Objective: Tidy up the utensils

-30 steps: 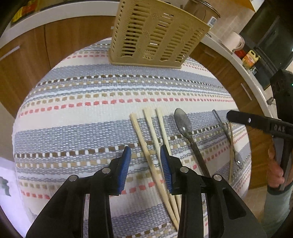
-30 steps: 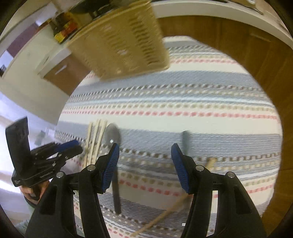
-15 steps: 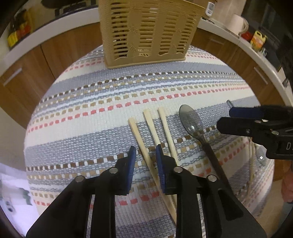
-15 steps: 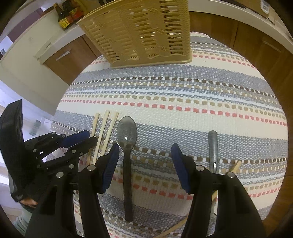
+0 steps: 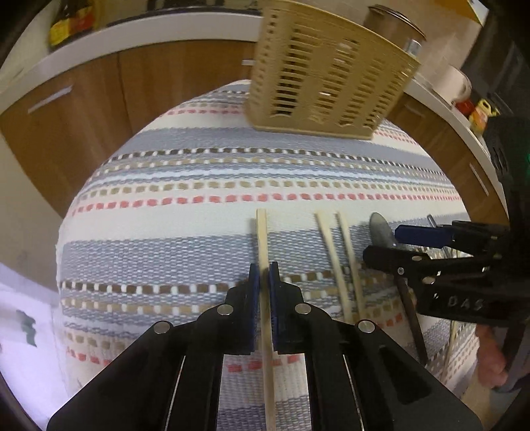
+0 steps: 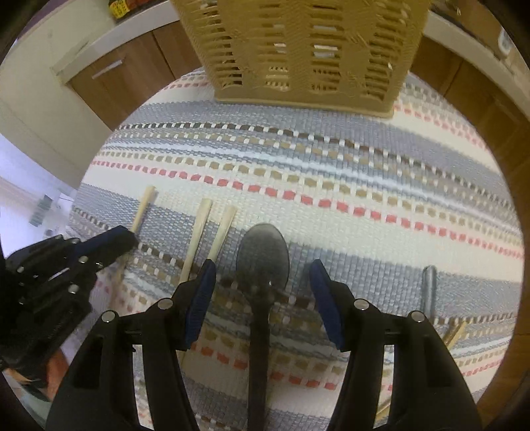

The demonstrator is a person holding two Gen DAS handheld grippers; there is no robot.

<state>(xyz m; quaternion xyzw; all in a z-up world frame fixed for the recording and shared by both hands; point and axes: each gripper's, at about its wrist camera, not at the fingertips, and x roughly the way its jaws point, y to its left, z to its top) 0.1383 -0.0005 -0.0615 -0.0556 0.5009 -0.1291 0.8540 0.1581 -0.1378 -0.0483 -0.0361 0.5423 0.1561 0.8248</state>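
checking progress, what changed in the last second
The left gripper shut its jaws on the leftmost chopstick, now apart from the other two. The right gripper came down open over the spoon. The basket stayed put.

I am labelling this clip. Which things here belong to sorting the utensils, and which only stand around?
For the job:
left gripper, shut on one chopstick
two more chopsticks
dark spoon, between the open right gripper
beige basket

Standing around:
striped cloth
metal pot
wooden cabinets
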